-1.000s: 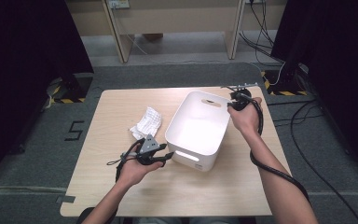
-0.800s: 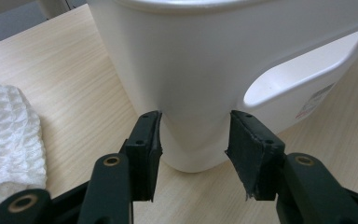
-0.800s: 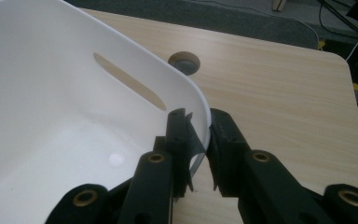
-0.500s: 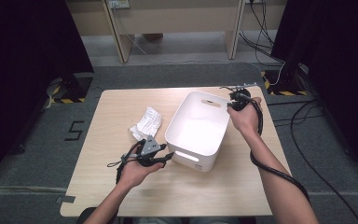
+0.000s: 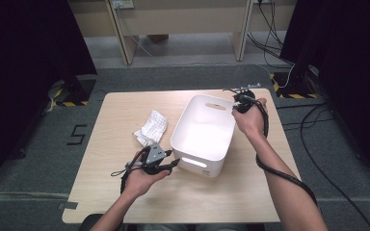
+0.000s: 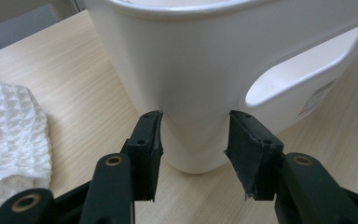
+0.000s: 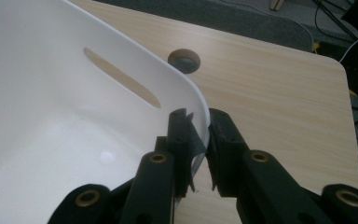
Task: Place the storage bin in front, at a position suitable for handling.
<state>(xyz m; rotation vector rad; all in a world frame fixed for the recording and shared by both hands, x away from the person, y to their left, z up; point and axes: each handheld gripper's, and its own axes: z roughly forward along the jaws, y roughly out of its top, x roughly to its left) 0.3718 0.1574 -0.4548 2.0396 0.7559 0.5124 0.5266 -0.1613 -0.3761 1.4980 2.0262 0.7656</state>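
Bin [image 5: 203, 132] white plastic, mid-worktop [image 5: 125, 197], long axis running near-left to far-right. Right hand-held gripper [image 7: 198, 135] clamped on far-right rim corner, jaws just closing. Left hand-held gripper [image 6: 193, 135] straddles near-left corner, pads apart, not pressing. Waffle cloth [image 5: 150, 128] left of bin.

Smooth glossy white plastic bin [image 5: 203, 131], waffle-textured white cloth [image 5: 150, 128], matt light wood-grain table [image 5: 115, 120]
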